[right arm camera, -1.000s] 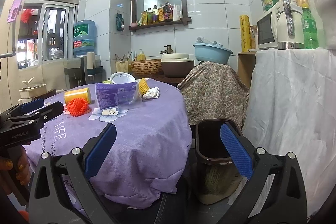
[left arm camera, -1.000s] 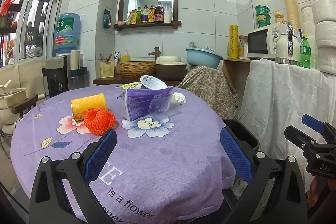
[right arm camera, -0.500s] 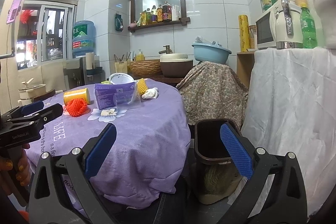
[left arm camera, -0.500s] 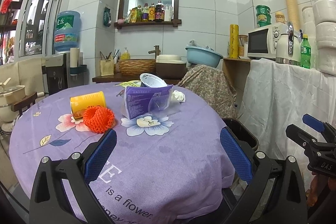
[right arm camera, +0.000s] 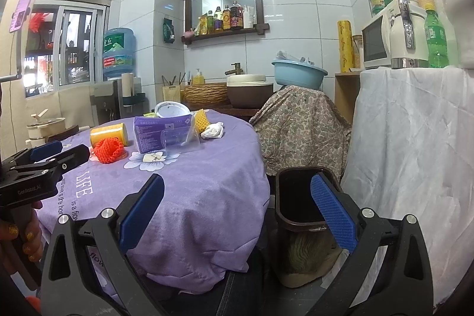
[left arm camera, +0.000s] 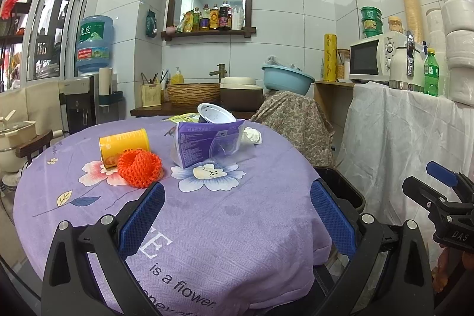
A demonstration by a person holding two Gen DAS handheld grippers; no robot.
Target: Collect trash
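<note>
Nearest in the left wrist view, the left gripper [left arm camera: 237, 215] is wide open with nothing between its blue pads, low over the near edge of the purple tablecloth [left arm camera: 207, 221]. In the right wrist view the right gripper [right arm camera: 237, 212] is also wide open and holds nothing; its left pad is over the cloth edge and its right pad is in front of the dark trash bin [right arm camera: 299, 197], which stands on the floor just beside the table, at lower centre-right.

The trash lies in the middle of the frame. The orange net sleeve [left arm camera: 139, 168] is closest, touching the yellow can [left arm camera: 124, 145], which lies on its side with the long axis going from lower left to upper right. Right of them is the purple package [left arm camera: 207, 142], standing with its long edge across the frame, tilted slightly. Behind it are a white lid [left arm camera: 214, 114] and a crumpled white tissue [left arm camera: 251, 135]; a yellow net piece [right arm camera: 201, 120] shows in the right wrist view.

Compared with one second ago, the left gripper has come a little closer to the trash, while the right view is almost the same.

The hand [right arm camera: 20, 230] grips the left handle at the lower left of the right wrist view.
</note>
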